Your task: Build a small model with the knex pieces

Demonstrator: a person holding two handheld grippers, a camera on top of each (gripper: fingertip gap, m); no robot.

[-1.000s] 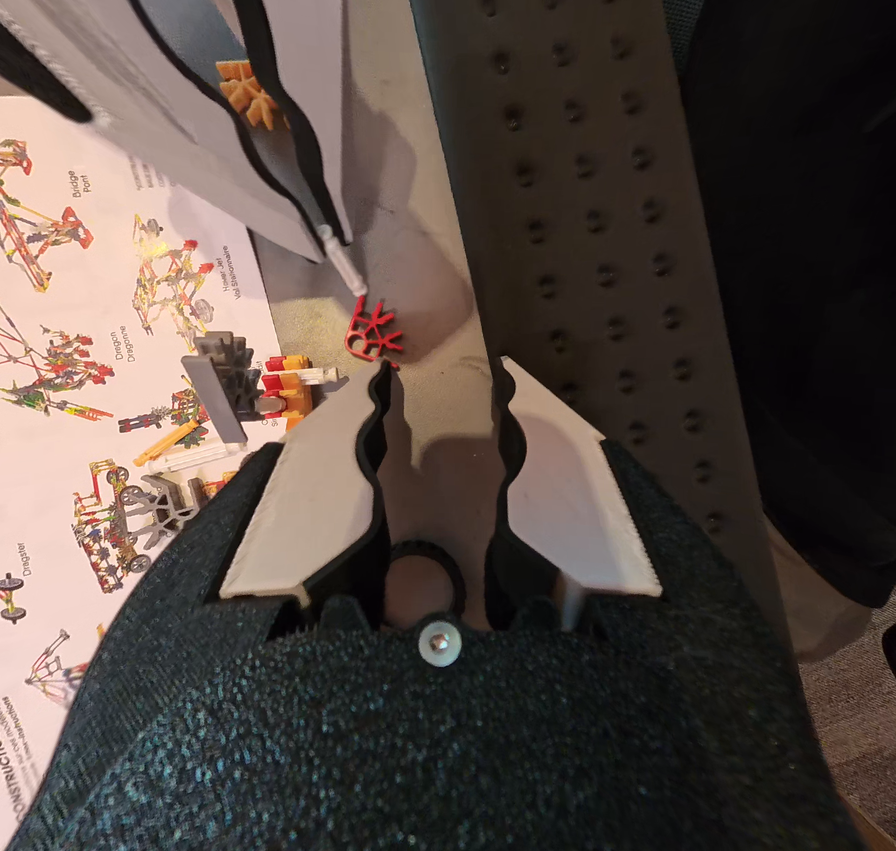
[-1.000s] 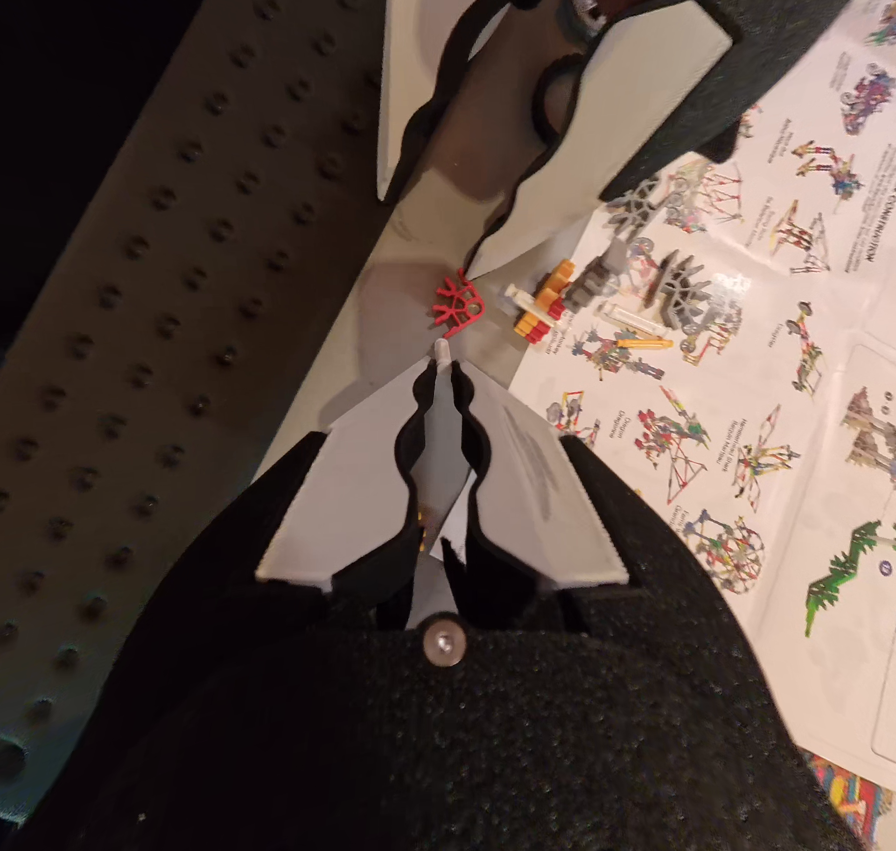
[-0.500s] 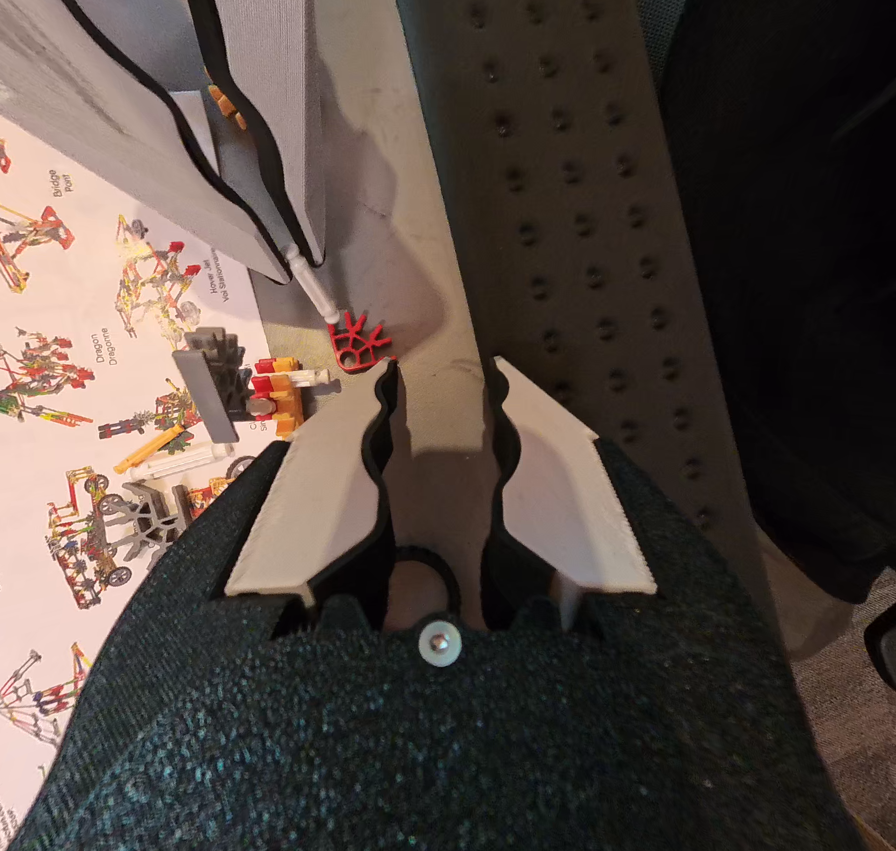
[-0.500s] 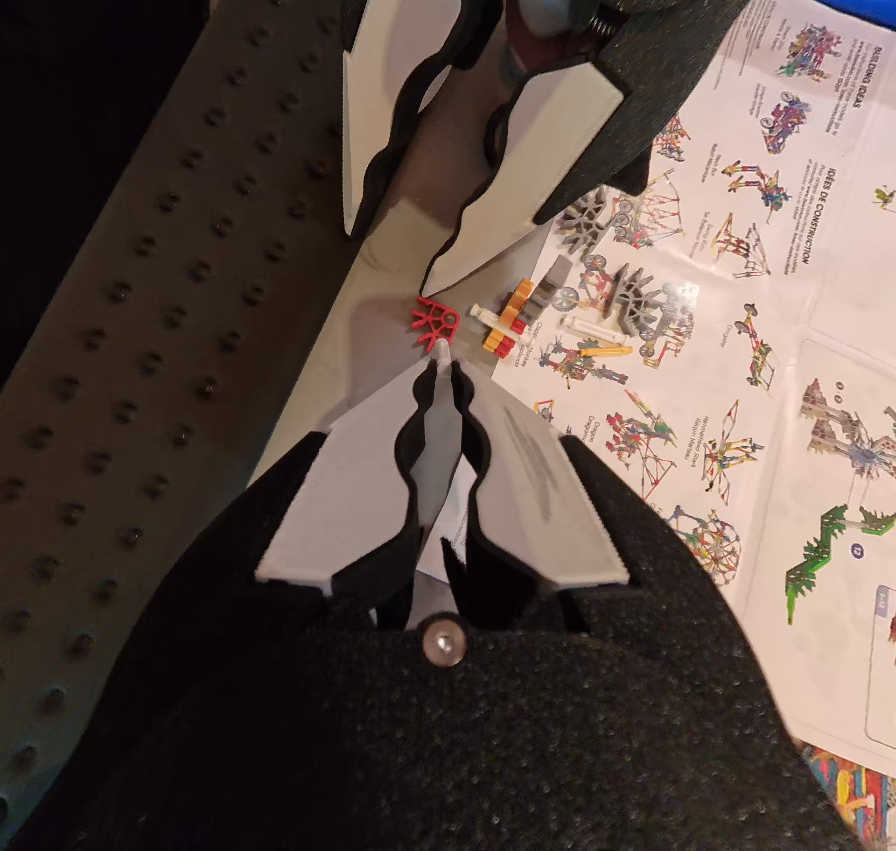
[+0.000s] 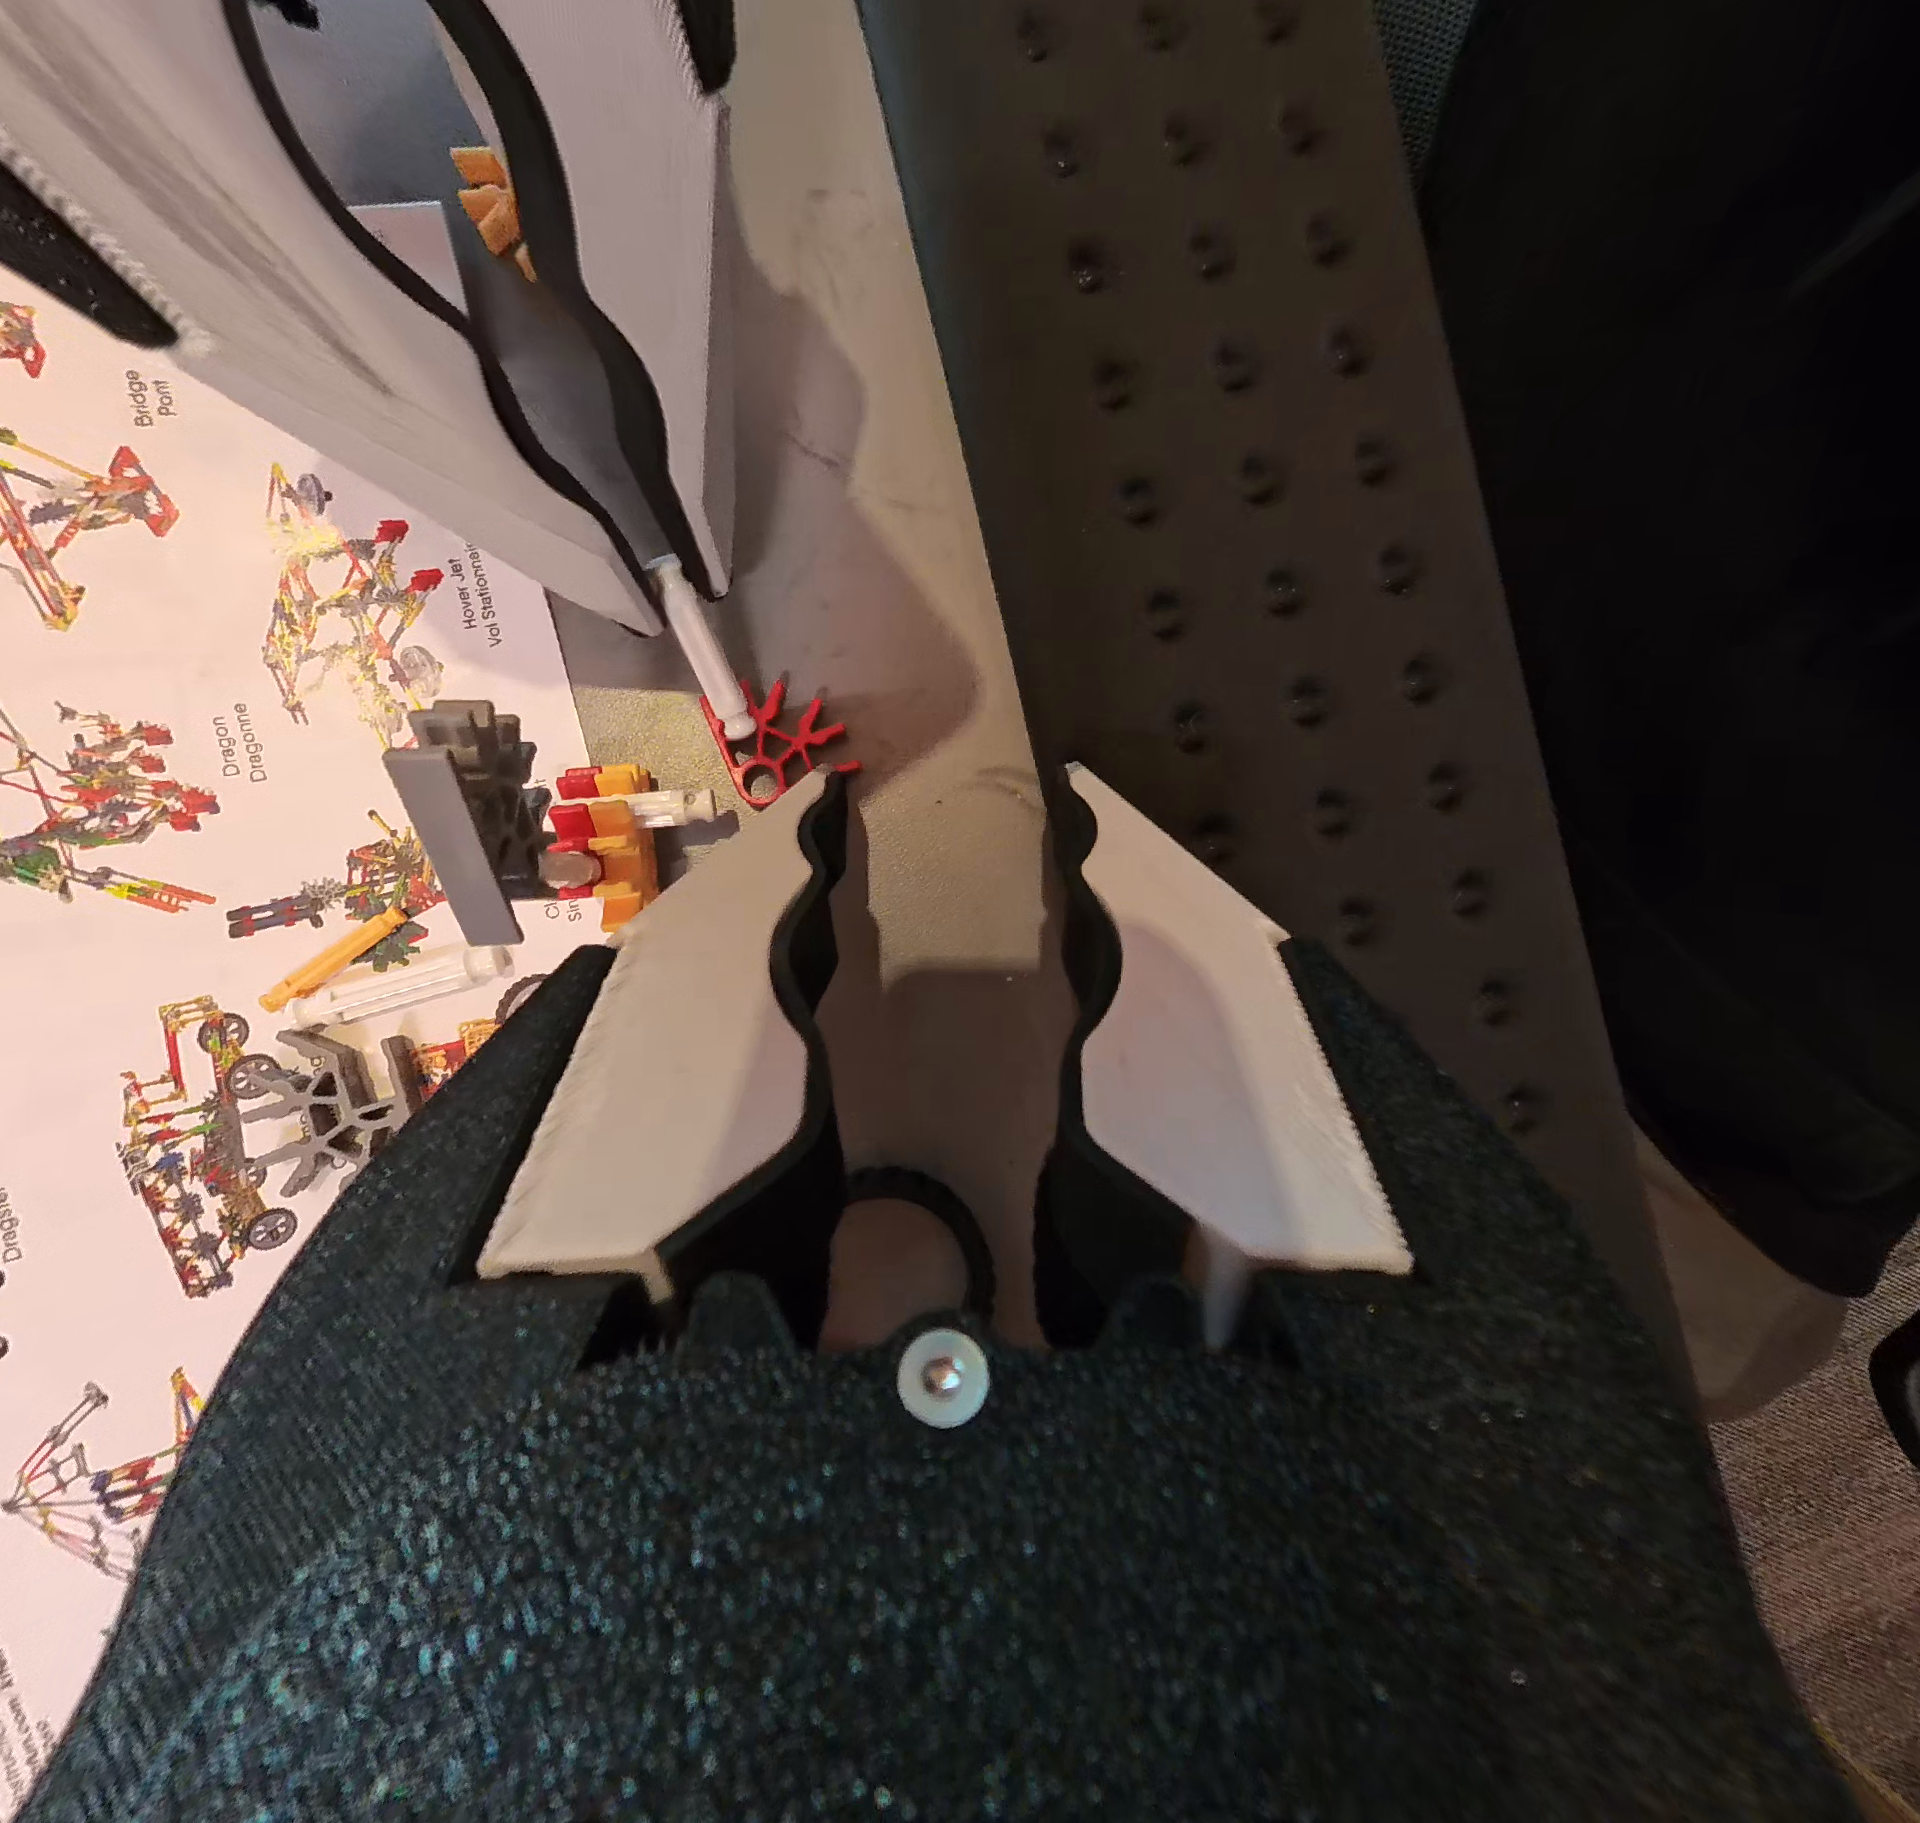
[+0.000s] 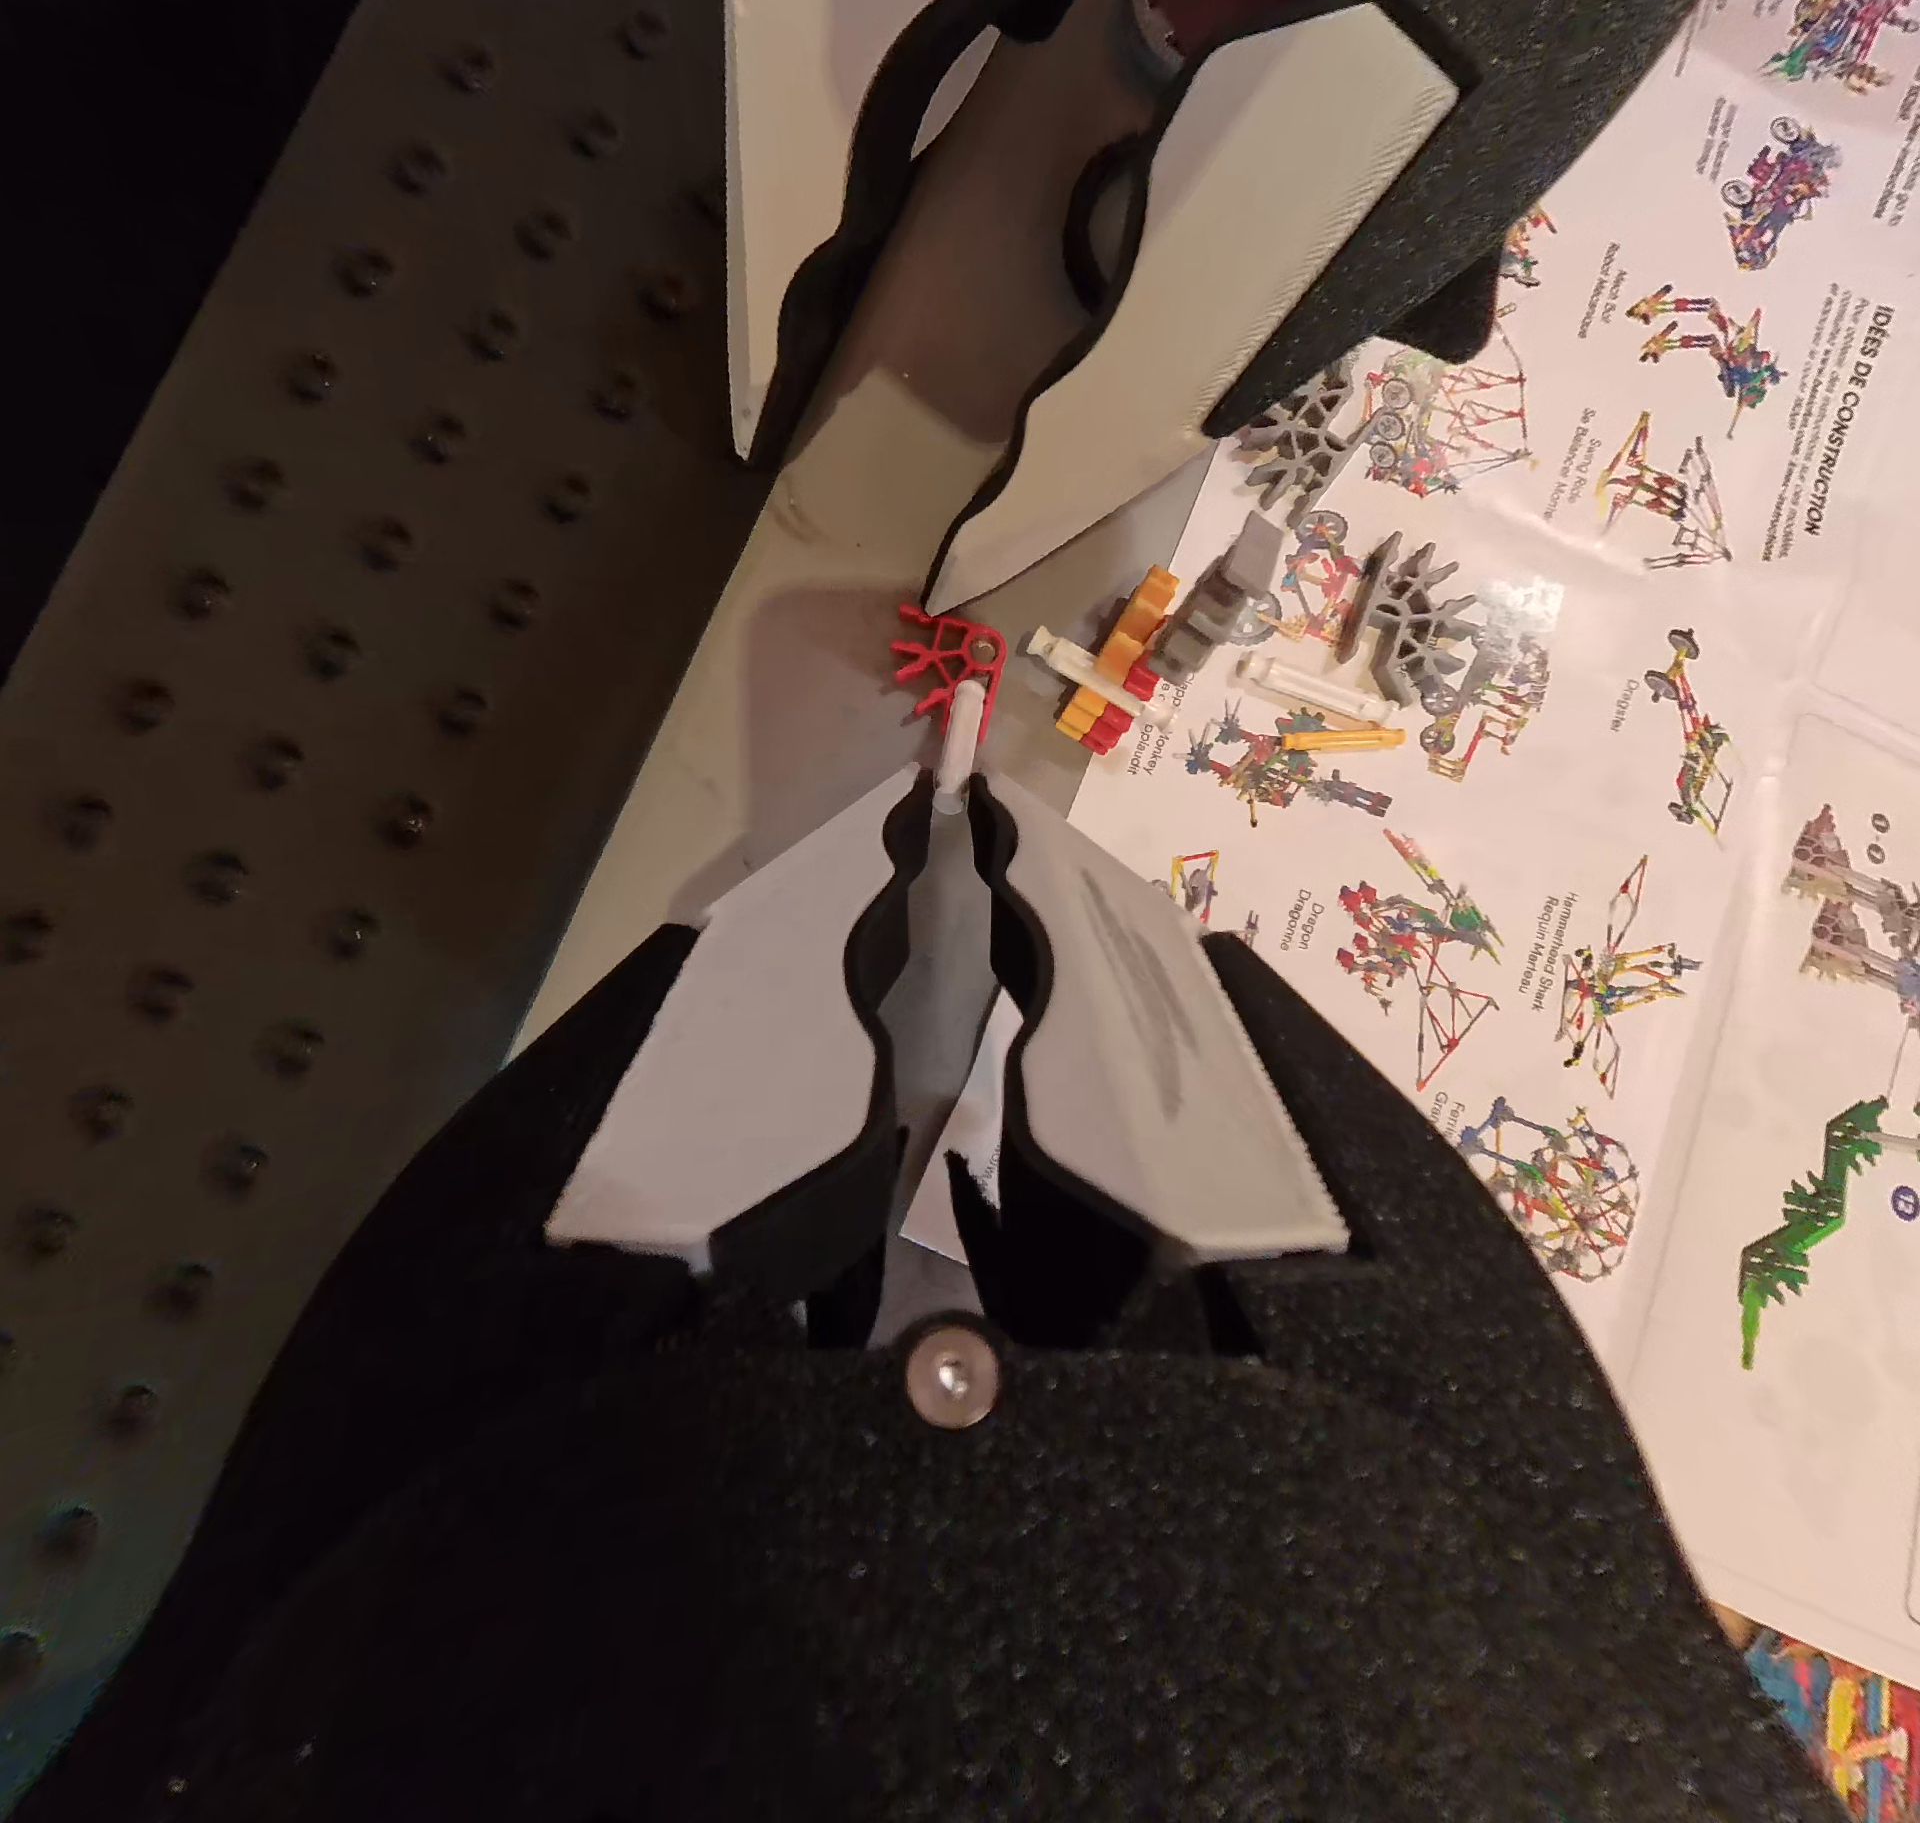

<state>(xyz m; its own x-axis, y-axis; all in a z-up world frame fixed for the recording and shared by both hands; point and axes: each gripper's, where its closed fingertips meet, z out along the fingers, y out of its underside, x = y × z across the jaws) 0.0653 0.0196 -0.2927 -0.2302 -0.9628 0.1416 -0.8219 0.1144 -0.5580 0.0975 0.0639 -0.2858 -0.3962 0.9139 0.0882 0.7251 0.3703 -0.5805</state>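
Note:
My right gripper is shut on a short white rod, whose free end rests on a flat red fan-shaped connector lying on the grey table. In the left wrist view the same rod sticks out of the right gripper onto the red connector. My left gripper is open and empty, its left fingertip touching the red connector's edge. It shows in the right wrist view just above the connector.
A small orange, red, grey and white assembly lies beside the connector on a printed instruction sheet. Loose grey connectors, a clear rod and a yellow rod lie there too. A dark perforated panel borders the table. Left tips to right tips: about 6 cm.
The right gripper has brought the white rod down onto the red connector, tip now touching it. The left gripper has stayed open beside the connector.

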